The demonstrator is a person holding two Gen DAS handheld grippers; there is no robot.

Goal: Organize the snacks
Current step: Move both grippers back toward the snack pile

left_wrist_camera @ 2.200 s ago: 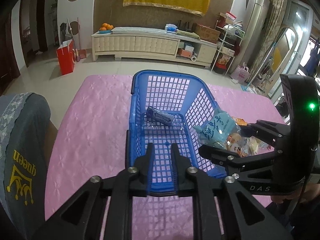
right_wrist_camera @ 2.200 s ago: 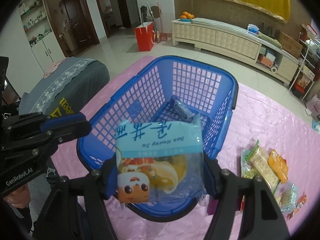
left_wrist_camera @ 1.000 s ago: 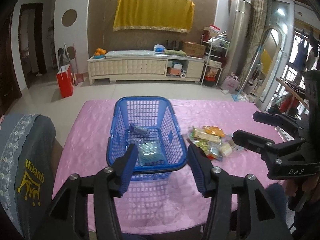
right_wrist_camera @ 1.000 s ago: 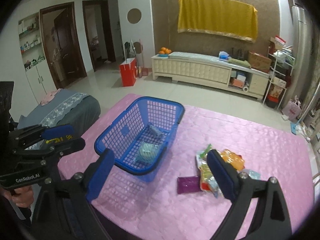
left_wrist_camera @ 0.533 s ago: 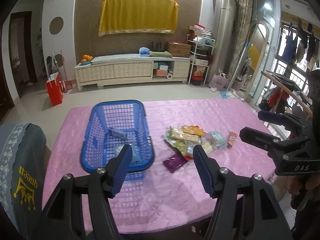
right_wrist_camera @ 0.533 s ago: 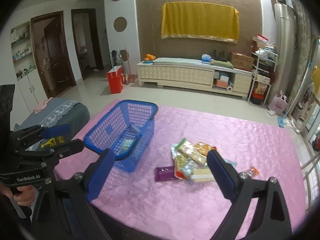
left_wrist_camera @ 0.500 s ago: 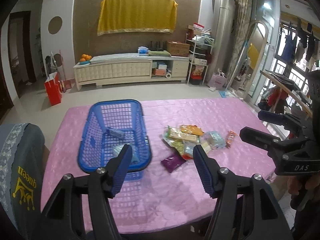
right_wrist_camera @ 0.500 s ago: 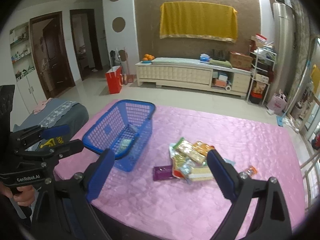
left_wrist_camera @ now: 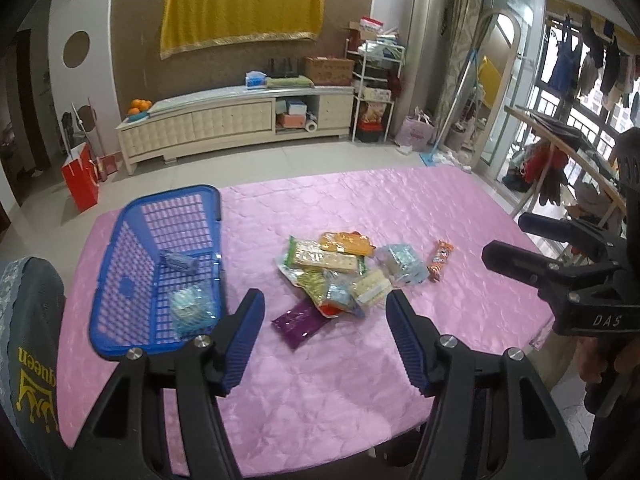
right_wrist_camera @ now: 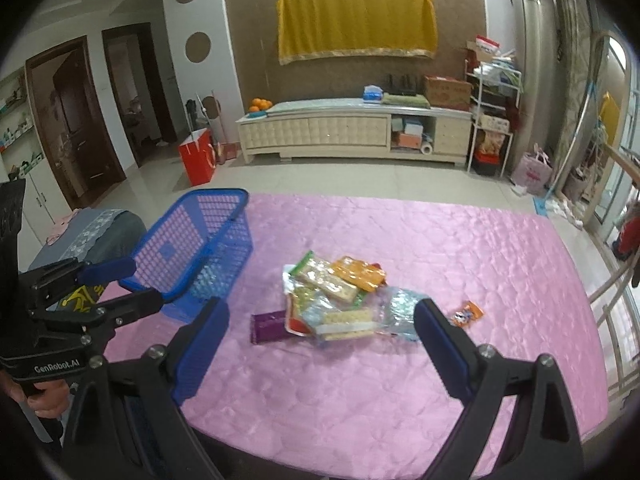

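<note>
A blue plastic basket (left_wrist_camera: 132, 236) stands at the left of the pink table (left_wrist_camera: 400, 208) and holds a light blue snack bag (left_wrist_camera: 188, 312) and a small dark blue packet (left_wrist_camera: 178, 262). A pile of snack packets (left_wrist_camera: 336, 272) lies mid-table, with a purple bar (left_wrist_camera: 298, 322) at its front and an orange packet (left_wrist_camera: 440, 260) to its right. My left gripper (left_wrist_camera: 324, 320) is open and empty, held high above the table's near edge. My right gripper (right_wrist_camera: 320, 328) is open and empty, above the near side of the pile (right_wrist_camera: 336, 300). The basket (right_wrist_camera: 200, 240) lies to its left.
A grey cushioned chair (left_wrist_camera: 28, 340) stands at the table's left. A cream TV cabinet (left_wrist_camera: 224, 120), a red bag (left_wrist_camera: 80, 182) and shelves stand beyond the table. A clothes rack (left_wrist_camera: 560, 152) is at the right.
The right gripper let the light blue bag go into the basket. Both grippers opened, drew back and up, and swung right toward the snack pile.
</note>
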